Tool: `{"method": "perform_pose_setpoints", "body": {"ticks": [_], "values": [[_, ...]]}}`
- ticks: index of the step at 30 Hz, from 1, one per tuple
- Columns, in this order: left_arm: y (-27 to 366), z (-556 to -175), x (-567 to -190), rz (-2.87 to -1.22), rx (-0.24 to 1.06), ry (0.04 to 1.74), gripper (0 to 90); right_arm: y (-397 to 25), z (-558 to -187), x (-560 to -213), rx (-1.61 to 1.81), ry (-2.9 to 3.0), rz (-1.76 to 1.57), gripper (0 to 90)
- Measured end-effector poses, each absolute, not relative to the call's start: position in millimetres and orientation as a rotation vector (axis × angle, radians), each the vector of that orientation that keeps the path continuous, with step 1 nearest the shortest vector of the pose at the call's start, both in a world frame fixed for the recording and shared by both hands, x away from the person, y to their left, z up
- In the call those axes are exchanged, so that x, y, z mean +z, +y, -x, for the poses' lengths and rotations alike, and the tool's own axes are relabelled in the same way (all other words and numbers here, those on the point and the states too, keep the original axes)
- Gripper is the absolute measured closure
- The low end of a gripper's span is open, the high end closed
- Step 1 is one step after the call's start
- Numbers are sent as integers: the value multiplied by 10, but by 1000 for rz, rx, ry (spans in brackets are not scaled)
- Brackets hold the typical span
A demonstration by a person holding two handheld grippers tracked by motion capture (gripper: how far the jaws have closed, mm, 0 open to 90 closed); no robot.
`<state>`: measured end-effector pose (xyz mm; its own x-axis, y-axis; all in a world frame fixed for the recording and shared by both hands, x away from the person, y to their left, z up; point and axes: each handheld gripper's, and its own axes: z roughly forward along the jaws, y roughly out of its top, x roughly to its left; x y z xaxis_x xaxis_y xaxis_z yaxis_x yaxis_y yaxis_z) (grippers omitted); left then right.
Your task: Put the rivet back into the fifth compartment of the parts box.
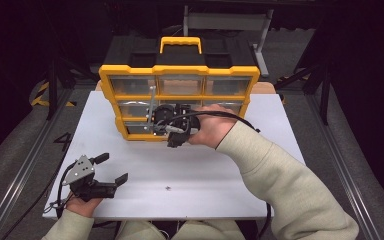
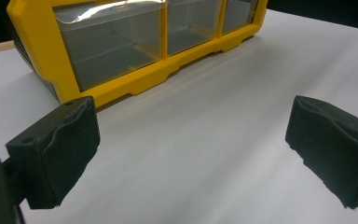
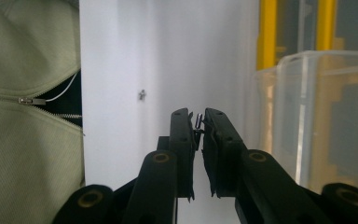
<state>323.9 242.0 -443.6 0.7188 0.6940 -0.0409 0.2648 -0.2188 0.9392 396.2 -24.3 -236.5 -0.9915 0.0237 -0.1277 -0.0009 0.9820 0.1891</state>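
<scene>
A yellow organizer [image 1: 109, 80] with clear drawers stands at the back of the white table [image 1: 220, 175]. My right gripper [image 1: 173, 141] is held in front of its lower rows. In the right gripper view the right gripper [image 3: 198, 116] is shut on a small metal screw [image 3: 198, 121], right beside a pulled-out clear drawer [image 3: 307, 116]. Another tiny screw [image 1: 168, 188] lies loose on the table, also in the right gripper view [image 3: 141, 94]. My left gripper [image 1: 112, 168] rests open near the front left corner, with nothing between its pads [image 2: 60, 154].
The organizer's yellow frame [image 2: 42, 51] and clear bottom drawers lie some way ahead of the left gripper. A black carry handle framed in yellow [image 1: 180, 44] tops the organizer. The person's zipped jacket [image 3: 23, 70] is close to the table's front edge.
</scene>
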Motion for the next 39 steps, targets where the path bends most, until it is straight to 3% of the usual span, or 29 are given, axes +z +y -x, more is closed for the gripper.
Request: {"method": "perform_pose_setpoints", "body": {"ticks": [21,39], "values": [[2426,-3242,-4437,-1793,471,757,36,-358,-4457,-2089,298,2936,-211,820],[2433,-3242,-4438,-1792,470,757,37,-421,-4799,-2386,253,2924,-313,820]]}}
